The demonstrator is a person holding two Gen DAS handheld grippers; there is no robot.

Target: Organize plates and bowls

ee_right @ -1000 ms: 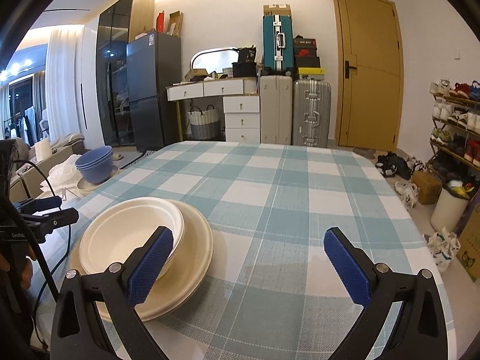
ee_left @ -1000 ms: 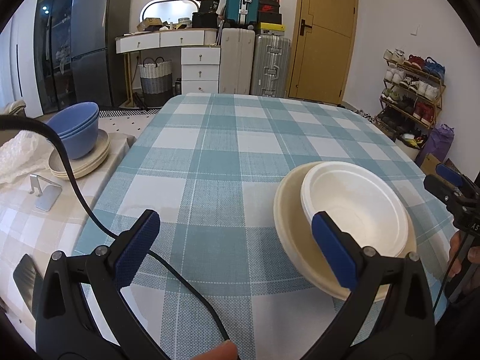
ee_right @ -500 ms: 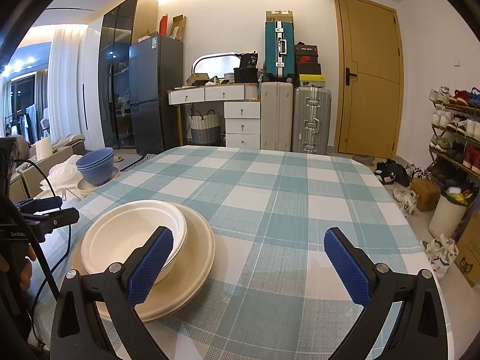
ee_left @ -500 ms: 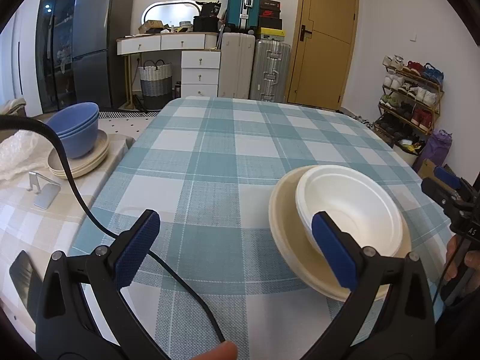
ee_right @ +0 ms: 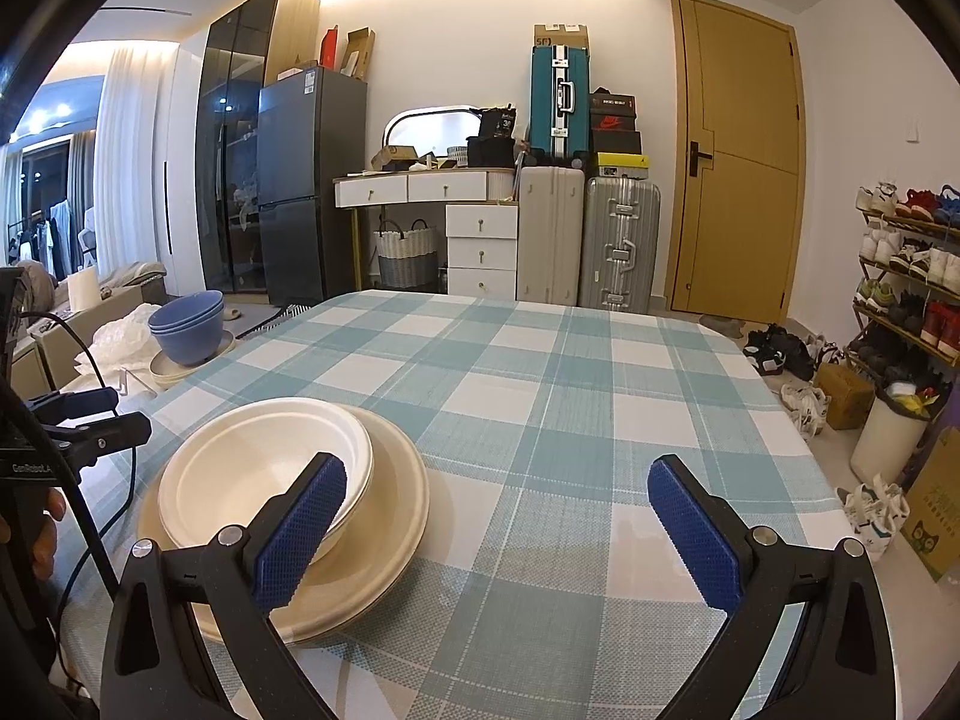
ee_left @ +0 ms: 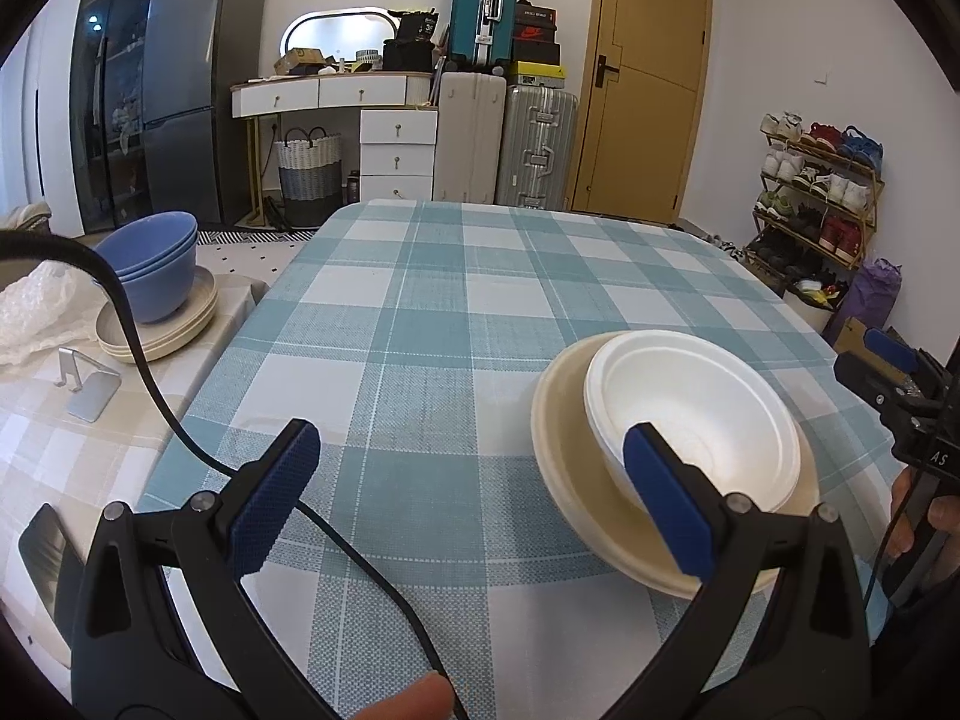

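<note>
Holding both grippers over the checked worktop (ee_left: 456,312), I have each pair of jaws spread wide and gripping nothing. My left gripper (ee_left: 474,492) has the white bowl (ee_left: 690,414) just behind its right pad, seated in the cream plate (ee_left: 558,438). My right gripper (ee_right: 498,516) sees that same bowl (ee_right: 252,468) and plate (ee_right: 396,498) behind its left pad. Far off beyond my left jaws' left pad, blue bowls (ee_left: 156,264) sit stacked on cream plates (ee_left: 180,330) on a lower side surface.
</note>
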